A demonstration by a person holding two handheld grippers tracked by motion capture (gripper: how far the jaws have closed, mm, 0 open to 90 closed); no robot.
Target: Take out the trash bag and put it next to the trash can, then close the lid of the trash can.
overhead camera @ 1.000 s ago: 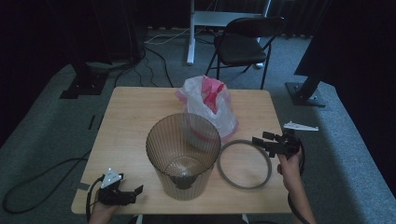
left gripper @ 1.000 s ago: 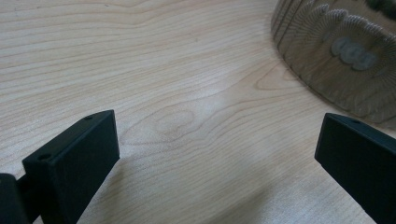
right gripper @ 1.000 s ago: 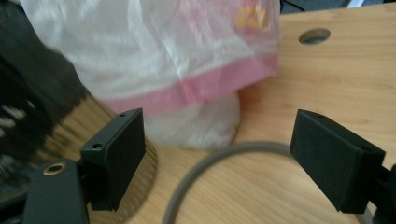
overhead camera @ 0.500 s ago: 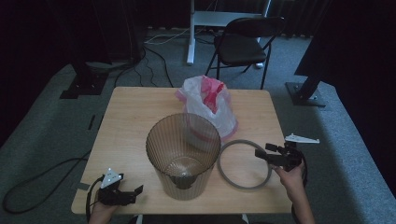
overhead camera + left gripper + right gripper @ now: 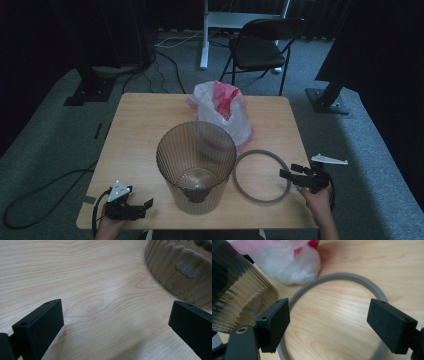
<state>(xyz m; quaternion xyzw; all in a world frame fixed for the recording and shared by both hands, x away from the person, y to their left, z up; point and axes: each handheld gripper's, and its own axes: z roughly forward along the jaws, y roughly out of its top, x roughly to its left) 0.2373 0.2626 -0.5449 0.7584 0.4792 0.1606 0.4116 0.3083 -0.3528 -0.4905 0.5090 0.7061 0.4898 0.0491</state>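
A ribbed, see-through brown bin [image 5: 196,167] stands upright near the table's front middle. To its right a grey ring [image 5: 262,176] lies flat on the wood. Behind both sits a white and pink plastic bag [image 5: 222,112]. My right gripper [image 5: 291,171] hovers open at the ring's right side, its jaws spread above the ring [image 5: 342,278], with the bin [image 5: 234,287] and bag [image 5: 287,262] to the left in the right gripper view. My left gripper [image 5: 143,206] rests open at the front left corner, empty, pointing toward the bin's base [image 5: 185,272].
The wooden table [image 5: 145,130] has bare room at its left and back. A black folding chair [image 5: 262,47] stands behind it, and cables [image 5: 45,190] trail on the grey carpet at the left. A stand's base [image 5: 325,100] sits back right.
My right gripper has drawn back toward the table's front right, from the ring's upper right edge to its right side. The left gripper has stayed put.
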